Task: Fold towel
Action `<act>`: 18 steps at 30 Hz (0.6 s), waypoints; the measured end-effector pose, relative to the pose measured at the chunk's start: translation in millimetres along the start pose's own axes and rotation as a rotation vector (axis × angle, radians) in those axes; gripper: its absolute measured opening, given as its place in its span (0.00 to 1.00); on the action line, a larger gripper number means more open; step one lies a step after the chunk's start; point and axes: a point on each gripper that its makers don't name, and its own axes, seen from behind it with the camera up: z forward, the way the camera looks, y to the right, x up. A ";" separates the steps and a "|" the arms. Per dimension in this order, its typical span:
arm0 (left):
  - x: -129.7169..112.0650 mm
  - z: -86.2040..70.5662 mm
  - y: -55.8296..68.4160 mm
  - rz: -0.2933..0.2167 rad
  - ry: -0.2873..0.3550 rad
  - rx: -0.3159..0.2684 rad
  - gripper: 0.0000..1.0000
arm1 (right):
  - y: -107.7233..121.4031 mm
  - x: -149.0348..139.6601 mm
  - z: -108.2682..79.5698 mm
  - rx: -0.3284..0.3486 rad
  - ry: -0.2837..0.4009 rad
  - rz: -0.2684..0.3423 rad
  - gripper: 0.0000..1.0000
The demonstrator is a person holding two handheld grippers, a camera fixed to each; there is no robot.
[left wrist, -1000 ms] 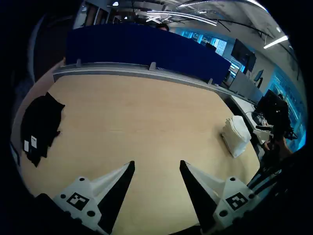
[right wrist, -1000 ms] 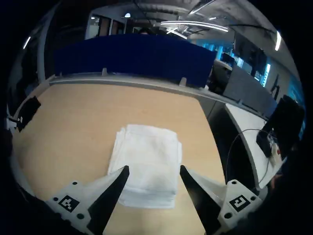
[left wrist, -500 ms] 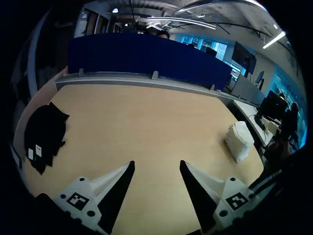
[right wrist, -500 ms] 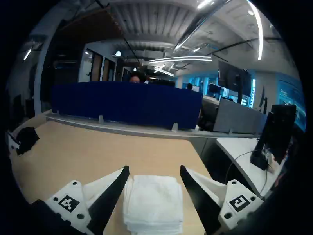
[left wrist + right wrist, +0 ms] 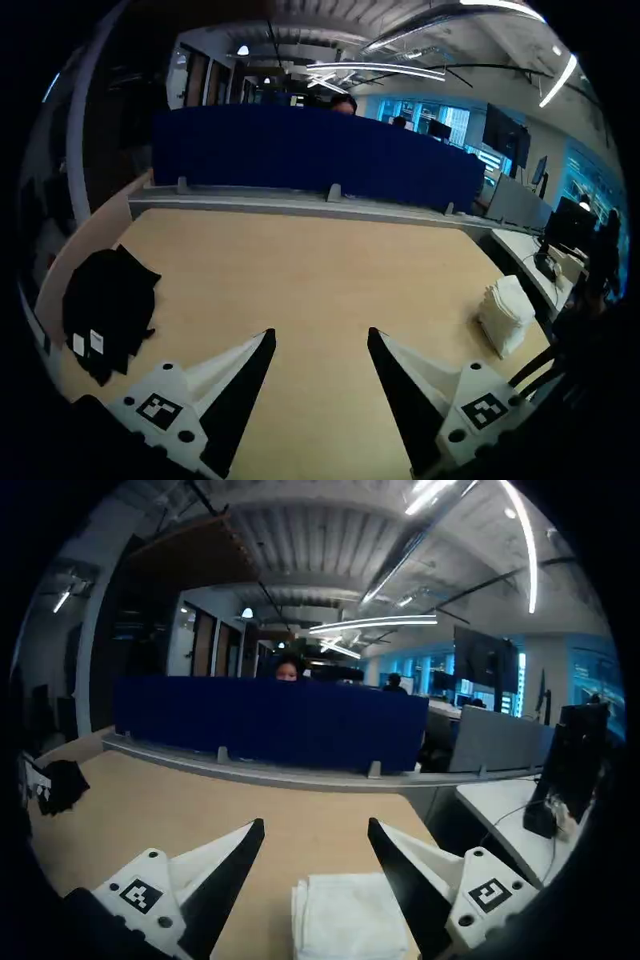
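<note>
My left gripper over the worktop middle, jaws released, my right gripper likewise released above the folded white towel at the right edge, black cloth at the left edge.

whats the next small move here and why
Probably swing the left gripper, jaws open, toward the black cloth lying crumpled at the left of the table. The white towel already sits folded in a neat stack just below the right gripper, neither gripper holds anything, and the cloth looks like the one piece left unfolded.
</note>
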 end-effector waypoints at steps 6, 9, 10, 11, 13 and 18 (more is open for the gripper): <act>36.0 1.4 -20.3 0.000 0.099 0.044 0.85 | -24.5 18.8 3.6 0.007 0.029 -0.019 1.00; 49.7 2.7 -29.0 0.000 0.134 0.058 0.85 | -41.6 26.6 6.4 0.026 0.048 -0.031 1.00; 53.4 3.4 -32.1 0.000 0.143 0.063 0.85 | -46.0 29.1 7.2 0.032 0.054 -0.029 1.00; 57.5 4.2 -35.6 0.001 0.153 0.068 0.85 | -51.0 32.0 8.0 0.038 0.060 -0.027 1.00; 64.9 4.7 -41.5 0.002 0.173 0.079 0.85 | -58.8 37.5 9.5 0.041 0.072 -0.012 1.00; 86.1 2.8 -54.2 0.017 0.240 0.103 0.85 | -79.0 48.8 11.5 0.051 0.099 0.045 1.00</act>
